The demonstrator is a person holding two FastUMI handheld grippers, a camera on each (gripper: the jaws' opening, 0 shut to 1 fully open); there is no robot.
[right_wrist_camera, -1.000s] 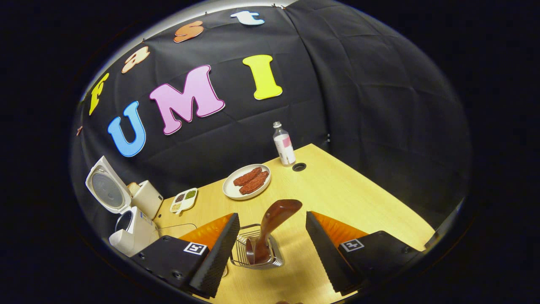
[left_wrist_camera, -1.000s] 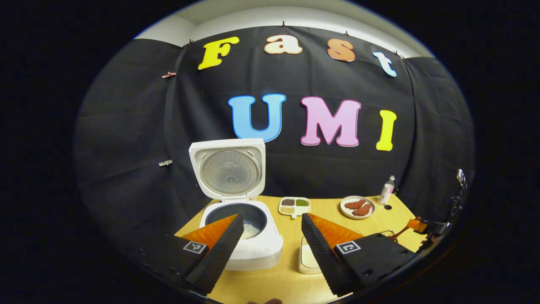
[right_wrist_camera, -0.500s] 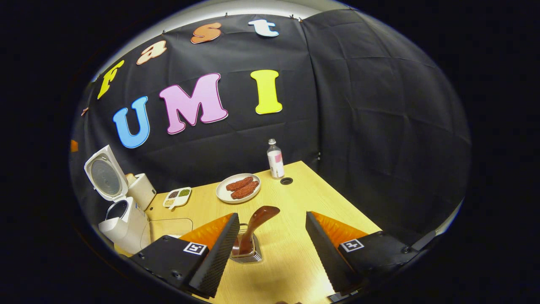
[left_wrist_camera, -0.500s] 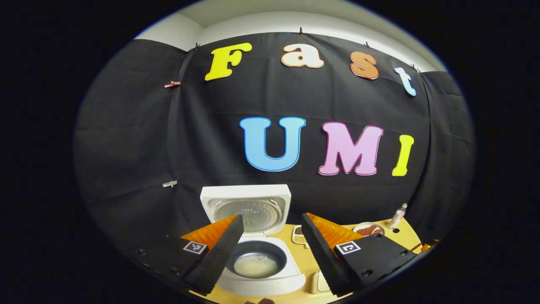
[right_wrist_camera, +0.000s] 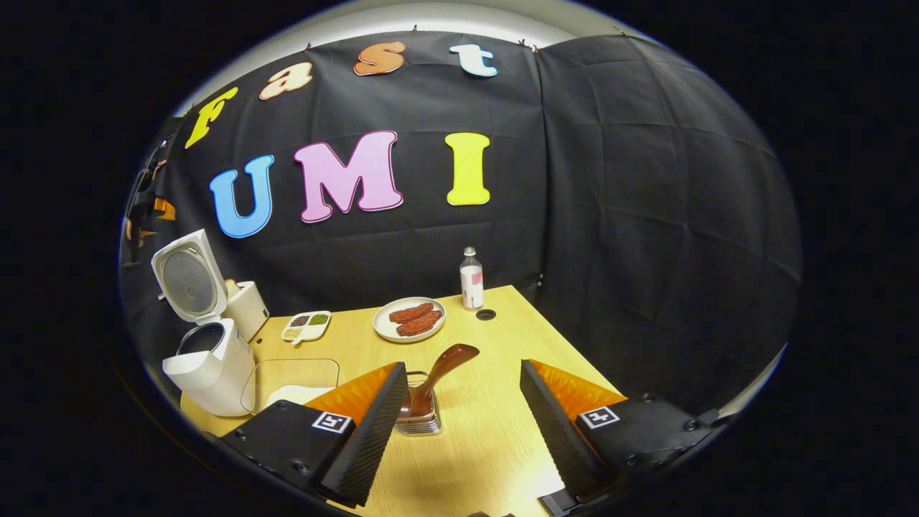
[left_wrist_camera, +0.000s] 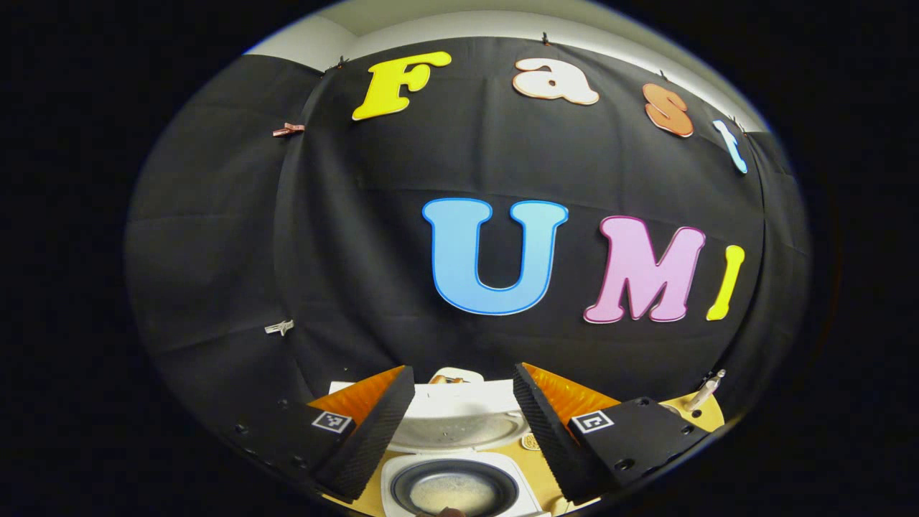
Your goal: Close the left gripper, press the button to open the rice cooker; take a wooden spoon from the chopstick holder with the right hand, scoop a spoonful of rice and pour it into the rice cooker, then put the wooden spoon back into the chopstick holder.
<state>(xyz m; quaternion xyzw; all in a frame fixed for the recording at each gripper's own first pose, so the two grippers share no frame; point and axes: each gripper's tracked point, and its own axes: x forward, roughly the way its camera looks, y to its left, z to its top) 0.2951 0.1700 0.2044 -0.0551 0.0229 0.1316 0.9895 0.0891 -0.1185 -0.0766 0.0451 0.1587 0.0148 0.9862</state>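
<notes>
The white rice cooker (right_wrist_camera: 208,366) stands at the table's left with its lid up; in the left gripper view its pot (left_wrist_camera: 454,492) holds some rice, just below my left gripper (left_wrist_camera: 459,424), which is open and empty. The wooden spoon (right_wrist_camera: 436,370) leans in the wire chopstick holder (right_wrist_camera: 418,415) on the table. My right gripper (right_wrist_camera: 459,431) is open above and behind the holder, apart from the spoon. A clear container of rice (right_wrist_camera: 291,384) lies between the cooker and the holder.
A plate of red food (right_wrist_camera: 409,319), a small divided dish of grains (right_wrist_camera: 305,327) and a bottle (right_wrist_camera: 471,279) stand at the back of the table (right_wrist_camera: 531,337). A beige box (right_wrist_camera: 248,309) sits behind the cooker. The other gripper (right_wrist_camera: 147,212) shows at the far left.
My left gripper has risen and tilted up, so the cooker has dropped to the bottom of its view. My right gripper has drawn back from the spoon and holder, staying open.
</notes>
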